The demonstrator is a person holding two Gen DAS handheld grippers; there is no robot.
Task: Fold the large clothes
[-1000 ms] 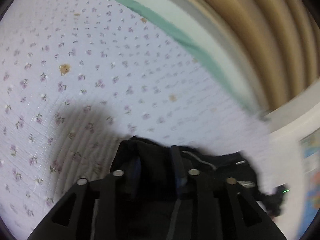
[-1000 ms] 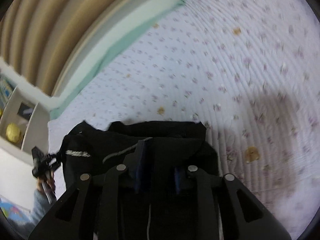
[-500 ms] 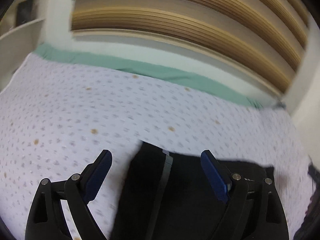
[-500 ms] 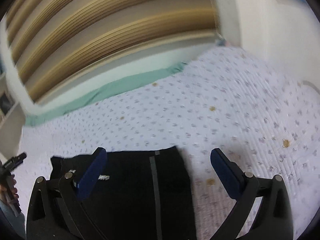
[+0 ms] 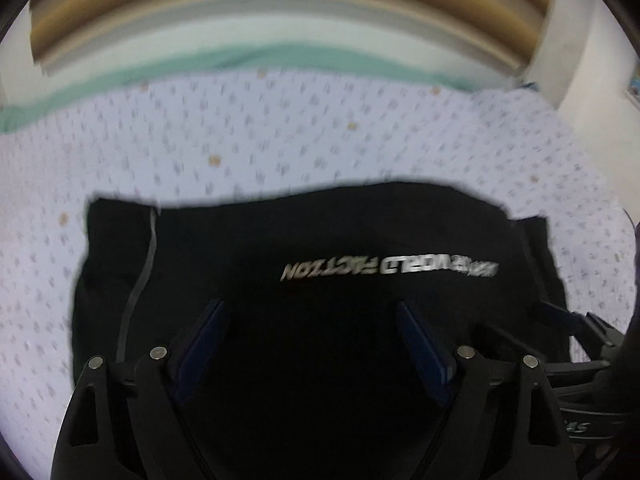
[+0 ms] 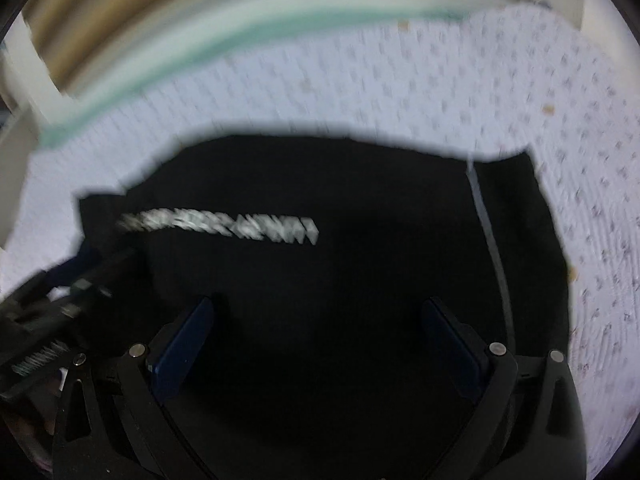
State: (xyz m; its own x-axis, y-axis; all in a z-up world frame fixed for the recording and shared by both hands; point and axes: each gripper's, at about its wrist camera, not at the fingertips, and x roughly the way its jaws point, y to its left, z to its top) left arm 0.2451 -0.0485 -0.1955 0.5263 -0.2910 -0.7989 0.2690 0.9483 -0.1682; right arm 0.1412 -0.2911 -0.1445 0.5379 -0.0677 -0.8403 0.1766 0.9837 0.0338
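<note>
surface: a bed with a pale quilted cover, tiny purple flower print all over plus a few small tan spots, kinda blurry in both views

far edge: a mint green strip runs along the bed's far side, well past the fingertips

on it: one folded black garment, lying flat right on the cover, straight ahead of and under both pairs of fingers

garment details: white lettering reads upside down beyond the fingertips in the left view; a thin grey stripe runs down just outside the left-hand finger there

around it: floral cover shows on both sides and beyond the garment
</note>
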